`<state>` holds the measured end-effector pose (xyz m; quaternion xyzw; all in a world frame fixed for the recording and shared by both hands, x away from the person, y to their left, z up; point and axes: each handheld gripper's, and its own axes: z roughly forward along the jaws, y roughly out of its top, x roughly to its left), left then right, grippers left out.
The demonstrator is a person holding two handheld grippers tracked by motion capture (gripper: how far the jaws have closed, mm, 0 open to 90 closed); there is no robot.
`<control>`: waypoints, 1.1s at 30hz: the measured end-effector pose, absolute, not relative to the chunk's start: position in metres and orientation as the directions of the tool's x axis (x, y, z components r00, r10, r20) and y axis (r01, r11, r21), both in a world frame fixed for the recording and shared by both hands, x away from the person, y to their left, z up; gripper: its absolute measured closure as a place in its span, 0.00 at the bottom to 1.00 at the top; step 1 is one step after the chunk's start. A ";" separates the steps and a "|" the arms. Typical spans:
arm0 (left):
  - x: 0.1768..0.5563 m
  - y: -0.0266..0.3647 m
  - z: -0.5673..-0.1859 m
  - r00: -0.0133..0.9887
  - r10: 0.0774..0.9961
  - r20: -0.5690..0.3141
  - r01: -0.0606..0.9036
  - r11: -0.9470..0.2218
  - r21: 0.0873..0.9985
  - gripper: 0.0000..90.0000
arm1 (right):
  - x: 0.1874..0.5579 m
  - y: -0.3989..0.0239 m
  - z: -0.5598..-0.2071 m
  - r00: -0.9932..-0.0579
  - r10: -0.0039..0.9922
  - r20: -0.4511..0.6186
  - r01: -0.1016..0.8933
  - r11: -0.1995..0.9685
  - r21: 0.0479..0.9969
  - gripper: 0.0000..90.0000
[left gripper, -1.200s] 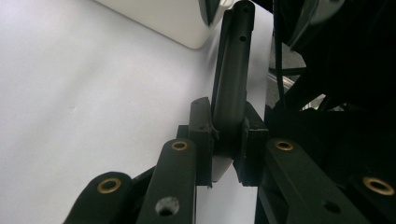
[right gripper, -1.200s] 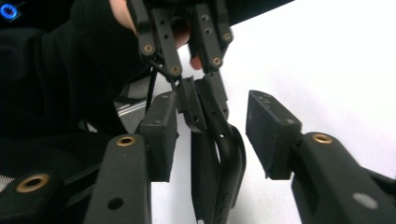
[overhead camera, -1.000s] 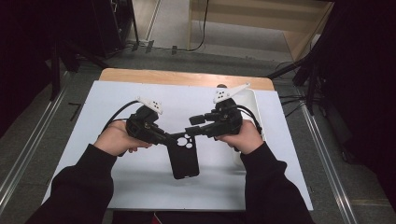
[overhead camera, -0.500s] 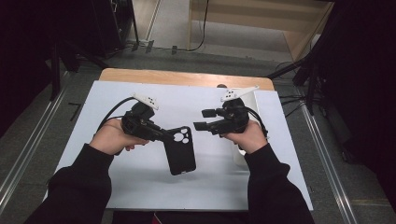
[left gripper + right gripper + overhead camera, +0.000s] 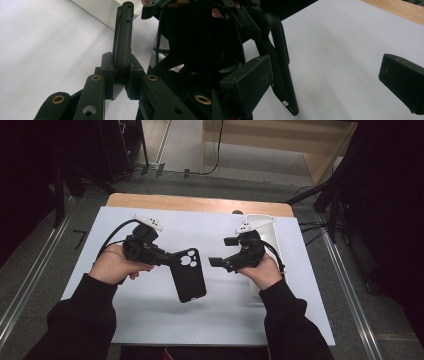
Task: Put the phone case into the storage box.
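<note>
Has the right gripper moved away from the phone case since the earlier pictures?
Yes. The right gripper drew right, off the phone case, toward the white tray; its jaws have just been opening, empty.

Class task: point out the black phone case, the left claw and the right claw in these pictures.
phone case (image 5: 189, 281), high view, middle of its back.
left claw (image 5: 121, 75), left gripper view, where it clamps the case's edge.
right claw (image 5: 223, 252), high view, gap between its open tips.

White tray (image 5: 267, 227) on white table (image 5: 210, 320)
</note>
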<state>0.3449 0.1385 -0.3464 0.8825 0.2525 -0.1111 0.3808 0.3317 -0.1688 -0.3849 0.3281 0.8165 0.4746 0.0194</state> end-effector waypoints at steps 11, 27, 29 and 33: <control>0.347 0.146 -0.340 0.820 0.423 -0.386 0.569 -0.532 0.627 0.88 | 0.322 -0.155 -0.392 -0.744 0.622 0.244 0.536 0.338 0.773 0.00; 0.355 0.156 -0.339 0.734 0.567 -0.373 0.657 -0.456 0.600 0.88 | 0.312 -0.136 -0.397 -0.729 0.648 0.221 0.506 0.293 0.811 0.00; 0.356 0.158 -0.340 0.721 0.583 -0.375 0.670 -0.446 0.593 0.88 | 0.311 -0.134 -0.398 -0.725 0.651 0.224 0.507 0.285 0.813 0.00; 0.358 0.159 -0.340 0.702 0.603 -0.380 0.685 -0.425 0.592 0.88 | 0.310 -0.130 -0.400 -0.721 0.655 0.225 0.505 0.274 0.819 0.00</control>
